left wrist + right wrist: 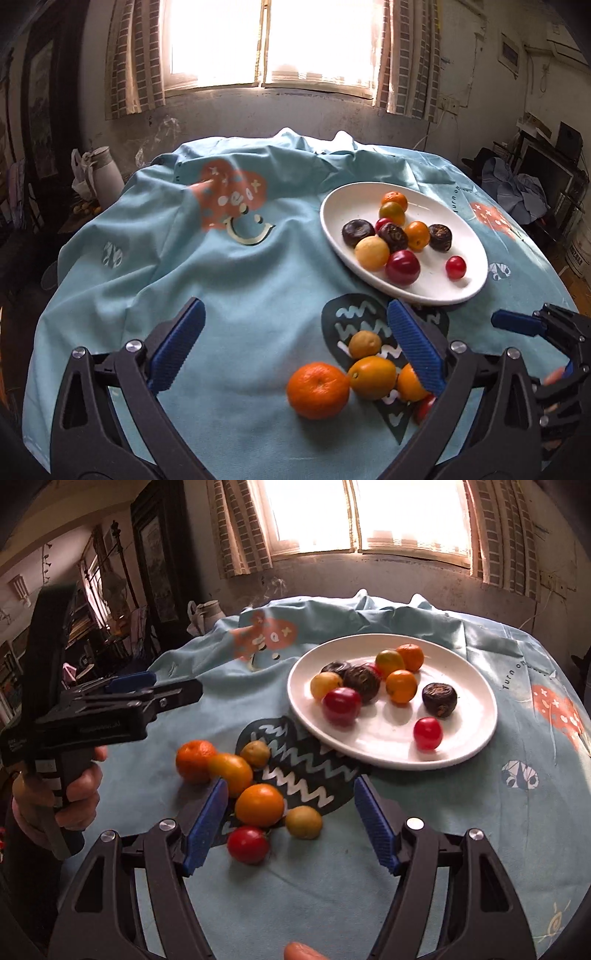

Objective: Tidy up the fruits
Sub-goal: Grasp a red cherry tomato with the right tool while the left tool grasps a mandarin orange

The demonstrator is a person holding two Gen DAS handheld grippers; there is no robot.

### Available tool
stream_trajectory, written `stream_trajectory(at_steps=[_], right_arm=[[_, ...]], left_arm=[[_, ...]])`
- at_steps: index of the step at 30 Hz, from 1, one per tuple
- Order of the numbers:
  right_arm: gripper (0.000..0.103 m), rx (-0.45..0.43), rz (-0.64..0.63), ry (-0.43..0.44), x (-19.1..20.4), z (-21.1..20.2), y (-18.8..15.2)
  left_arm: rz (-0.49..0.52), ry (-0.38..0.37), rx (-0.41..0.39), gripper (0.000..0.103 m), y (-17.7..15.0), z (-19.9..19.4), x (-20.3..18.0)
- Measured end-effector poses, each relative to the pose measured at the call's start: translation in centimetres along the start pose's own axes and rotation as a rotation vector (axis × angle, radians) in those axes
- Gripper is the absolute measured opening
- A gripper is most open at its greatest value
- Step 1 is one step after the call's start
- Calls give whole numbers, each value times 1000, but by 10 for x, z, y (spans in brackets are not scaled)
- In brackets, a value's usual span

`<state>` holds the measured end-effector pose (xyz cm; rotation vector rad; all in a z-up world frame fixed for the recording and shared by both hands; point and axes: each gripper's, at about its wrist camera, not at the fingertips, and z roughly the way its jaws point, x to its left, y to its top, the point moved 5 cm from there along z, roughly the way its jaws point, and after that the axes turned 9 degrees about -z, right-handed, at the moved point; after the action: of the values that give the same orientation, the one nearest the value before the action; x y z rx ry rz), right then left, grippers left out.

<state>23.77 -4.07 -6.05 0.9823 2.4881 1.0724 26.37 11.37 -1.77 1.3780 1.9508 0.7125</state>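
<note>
Both grippers are held above the counter, draped in a blue cloth. The left gripper is seen with fingers spread wide, nothing pinched; the right gripper likewise, fingers spread around loose fruit. The white plate sits at one o'clock, loaded with small fruits. Off the plate, at its seven o'clock, a mandarin, an orange and a red fruit are clustered on the cloth.

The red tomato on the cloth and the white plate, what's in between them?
An orange fruit and zigzag-patterned cloth lie between tomato and plate, in the right wrist view.
</note>
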Motion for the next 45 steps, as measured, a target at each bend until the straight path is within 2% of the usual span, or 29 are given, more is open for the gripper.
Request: stream_trajectory(at_steps=[3, 5, 7, 9, 10, 17, 20, 22, 25, 27, 29, 31, 33, 41, 45], right_arm=[[70, 59, -61, -7, 24, 10, -13], [68, 88, -85, -3, 31, 15, -19], [61, 116, -94, -2, 33, 21, -25], [53, 150, -89, 22, 33, 29, -30], [52, 161, -87, 28, 34, 31, -32], [51, 162, -75, 18, 33, 36, -36], [46, 166, -64, 23, 33, 40, -37], [35, 163, -70, 12, 32, 41, -36], [33, 167, -72, 13, 31, 39, -36], [33, 157, -43, 45, 28, 34, -34], [33, 130, -15, 59, 23, 26, -29], [33, 104, -8, 37, 18, 20, -26], [33, 92, 10, 28, 12, 16, -24], [33, 83, 42, 0, 0, 11, -25], [33, 86, 54, -4, -3, 11, -27]], left_arm=[[-65, 36, -9, 101, 0, 0, 18], [-99, 23, 3, 101, 2, -1, 23], [-124, 16, 1, 101, 3, -3, 27], [-130, 40, -4, 101, 3, -3, 30], [-135, 50, -2, 101, 3, -2, 32], [-133, 49, -14, 101, 3, -5, 30], [-133, 48, -13, 101, 3, -6, 31], [-130, 48, -15, 101, 3, -5, 31], [-120, 54, -12, 101, 2, -3, 31], [-96, 44, -3, 101, 1, -2, 29], [-45, 2, 20, 101, -2, 0, 23], [8, -29, 29, 101, -7, 0, 18], [57, -27, 18, 101, -10, -1, 14], [160, -67, 27, 101, -20, -4, -1], [260, -107, 38, 100, -35, -8, -8]])
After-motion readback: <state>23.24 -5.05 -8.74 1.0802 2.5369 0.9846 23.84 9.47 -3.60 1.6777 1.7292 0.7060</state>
